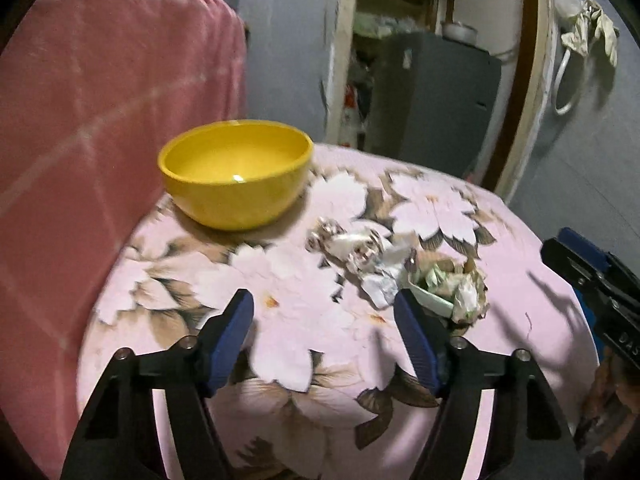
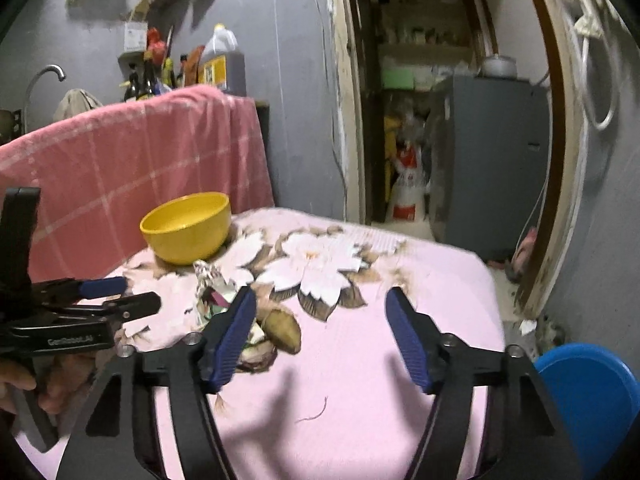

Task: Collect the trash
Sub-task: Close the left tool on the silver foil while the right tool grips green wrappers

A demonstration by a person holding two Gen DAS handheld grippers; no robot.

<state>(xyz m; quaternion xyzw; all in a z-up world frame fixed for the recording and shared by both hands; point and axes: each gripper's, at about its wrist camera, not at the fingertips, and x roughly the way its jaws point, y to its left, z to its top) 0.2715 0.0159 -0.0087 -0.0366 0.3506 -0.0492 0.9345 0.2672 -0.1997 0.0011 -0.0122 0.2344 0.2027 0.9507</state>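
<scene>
A yellow bowl (image 1: 236,172) (image 2: 188,228) stands empty at the far left of a table covered in a pink flowered cloth (image 1: 520,292) (image 2: 400,280). Crumpled wrappers and paper scraps (image 1: 380,264) (image 2: 216,300) lie in a loose pile to the bowl's right. My left gripper (image 1: 323,308) is open over the cloth, with the pile just beyond its right finger (image 1: 416,340) and nothing between the jaws. My right gripper (image 2: 320,304) is also open and holds nothing; the pile sits behind its left finger (image 2: 232,336). Each gripper shows in the other's view: the right gripper (image 1: 560,248), the left gripper (image 2: 132,294).
A pink checked cloth (image 1: 100,100) (image 2: 140,160) hangs over something tall left of the table. Bottles (image 2: 220,64) stand behind it. Beyond the table is a doorway with a grey cabinet (image 1: 436,100) (image 2: 492,152). A blue round container (image 2: 588,392) sits low at the right.
</scene>
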